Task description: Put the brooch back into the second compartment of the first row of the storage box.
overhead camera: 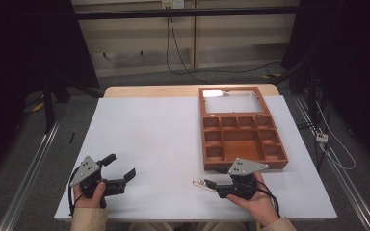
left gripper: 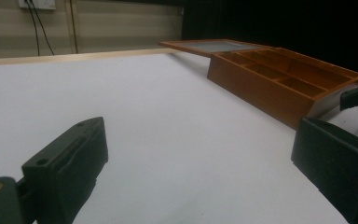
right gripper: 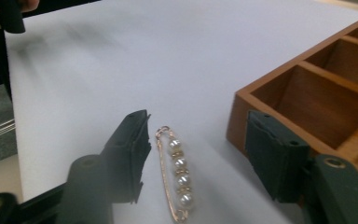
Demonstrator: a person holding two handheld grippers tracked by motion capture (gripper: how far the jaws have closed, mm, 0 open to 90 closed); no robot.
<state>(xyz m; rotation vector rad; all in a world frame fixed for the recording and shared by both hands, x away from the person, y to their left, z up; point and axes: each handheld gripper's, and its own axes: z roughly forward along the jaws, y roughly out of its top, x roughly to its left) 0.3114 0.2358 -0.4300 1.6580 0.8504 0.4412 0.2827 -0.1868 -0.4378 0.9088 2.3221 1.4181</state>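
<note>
White table (overhead camera: pixel 164 139), seen from above, with both hands at its near edge. Right claw (right gripper: pixel 193 158) lying low over the table, just beside the near left corner of the wooden box (overhead camera: pixel 241 132). Jaws roughly half apart, pads touching nothing. Between them, flat on the table: a gold pin with pearls (right gripper: pixel 176 175) (five or so beads in a row along the bar), closer to the left-hand jaw in the right gripper view yet apart from both. Same pin in the high view as a small pale glint (overhead camera: pixel 200 183) ahead of the right claw's tips, left of the box's front corner. Right hand (overhead camera: pixel 253 199) wrapped around the gripper body from below, grey plate on top.

Left claw (overhead camera: pixel 121 167) near the table's left front corner, well apart from pin and box. Jaws spread wide in the left gripper view, only bare table between them. Left hand (overhead camera: pixel 90 195) gripping the body, sleeve at the frame's bottom edge.

Box open, lid (overhead camera: pixel 230 100) with glass pane laid back flat toward the far edge (hinged along the back wall). Interior split into small compartments around one larger central one; contents, where visible, not discernible.
</note>
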